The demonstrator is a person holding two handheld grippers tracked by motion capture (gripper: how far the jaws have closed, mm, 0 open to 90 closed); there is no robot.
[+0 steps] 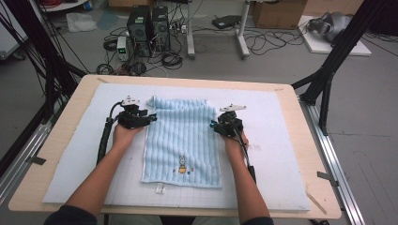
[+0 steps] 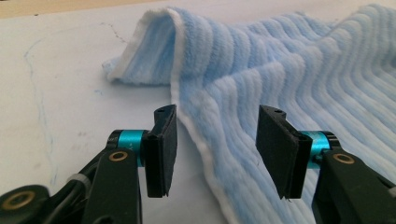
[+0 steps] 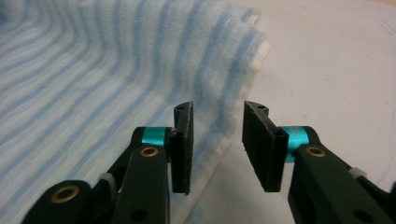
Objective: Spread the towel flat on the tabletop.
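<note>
White foam padding (image 1: 277, 154) bears a ribbed terry towel (image 1: 183, 140) (pale blue), both tools (image 2: 217, 149) (image 3: 217, 144) spread.

Blue ribbed towel (image 1: 182, 140), flat on mat

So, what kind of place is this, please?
Probably a robotics lab or workshop: black desktop computer towers and tangled cables on the grey floor, and a black metal frame beside the pale wooden table.

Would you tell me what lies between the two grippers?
The blue towel spans the stretch between the left gripper and right gripper, seen in the high view.
</note>
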